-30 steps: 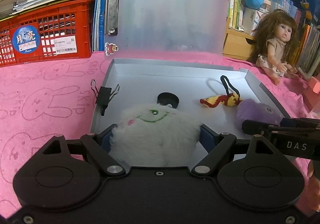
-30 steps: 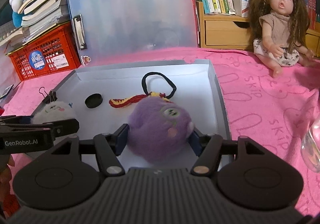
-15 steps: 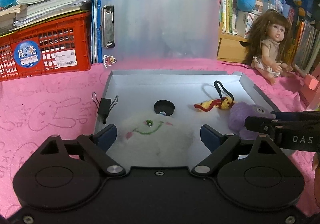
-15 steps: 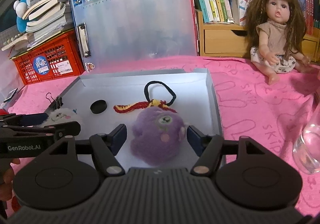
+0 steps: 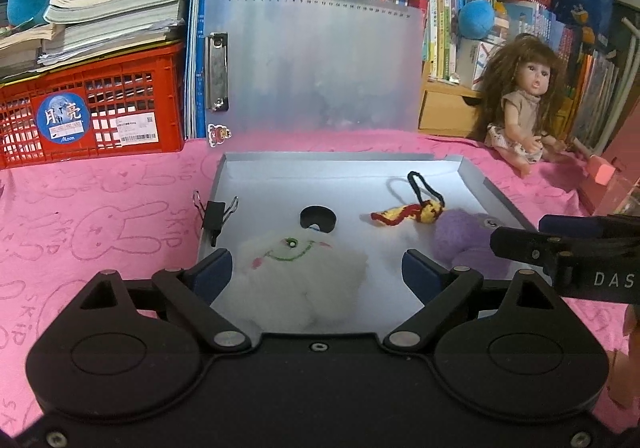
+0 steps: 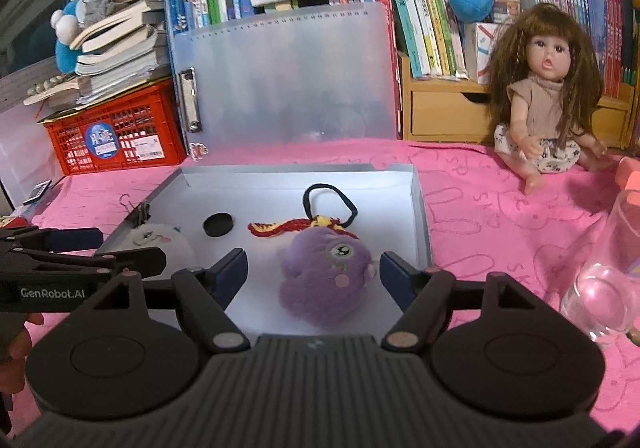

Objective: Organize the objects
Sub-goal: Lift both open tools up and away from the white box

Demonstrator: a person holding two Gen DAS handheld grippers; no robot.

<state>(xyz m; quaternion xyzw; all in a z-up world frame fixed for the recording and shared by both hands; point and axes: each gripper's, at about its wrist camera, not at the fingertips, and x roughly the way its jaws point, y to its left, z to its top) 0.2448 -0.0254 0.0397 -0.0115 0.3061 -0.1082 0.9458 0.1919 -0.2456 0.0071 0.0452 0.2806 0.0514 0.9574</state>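
Plush toys, white [image 5: 304,272] and purple [image 6: 326,276], now released in tray [image 5: 340,168] at frame centre; left gripper [image 5: 316,274] wide open, right gripper [image 6: 312,276] opening, both empty.

A white plush [image 5: 302,276] and a purple plush [image 6: 326,274] lie face-up in the grey tray [image 5: 496,204], with a black disc [image 5: 317,217] and knitted charm [image 5: 406,213] behind them.

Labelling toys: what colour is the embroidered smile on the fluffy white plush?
Green; left wrist view shows it best.
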